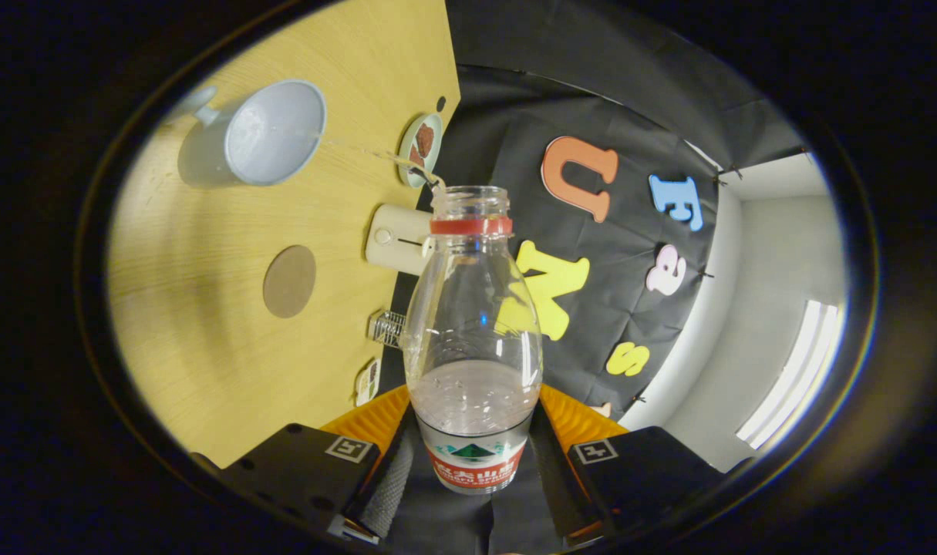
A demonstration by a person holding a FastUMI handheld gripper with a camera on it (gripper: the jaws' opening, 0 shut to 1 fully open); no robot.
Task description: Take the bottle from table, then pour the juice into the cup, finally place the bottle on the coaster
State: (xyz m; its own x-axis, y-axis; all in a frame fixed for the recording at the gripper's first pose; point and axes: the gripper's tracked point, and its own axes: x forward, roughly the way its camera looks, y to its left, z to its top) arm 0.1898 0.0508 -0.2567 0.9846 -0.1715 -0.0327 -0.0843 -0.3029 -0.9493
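Note:
My gripper (pixel 472 455) is shut on a clear plastic bottle (pixel 472 324) with a red neck ring and no cap, both fingers pressing its labelled base. The bottle is tipped over sideways above the wooden table (pixel 206 347). A thin stream of clear liquid (pixel 375 154) runs from its mouth into the pale blue cup (pixel 271 132), which stands on the table beyond the fingers. A little liquid lies in the bottle's lower half. A round brown coaster (pixel 289 281) lies flat on the table between the cup and the fingers, with nothing on it.
A small green dish (pixel 420 146) holding something brown sits at the table's far edge near the bottle's mouth. A cream box-shaped device (pixel 395 239), a small metal-mesh item (pixel 387 327) and a little white tag (pixel 368 381) line that same edge.

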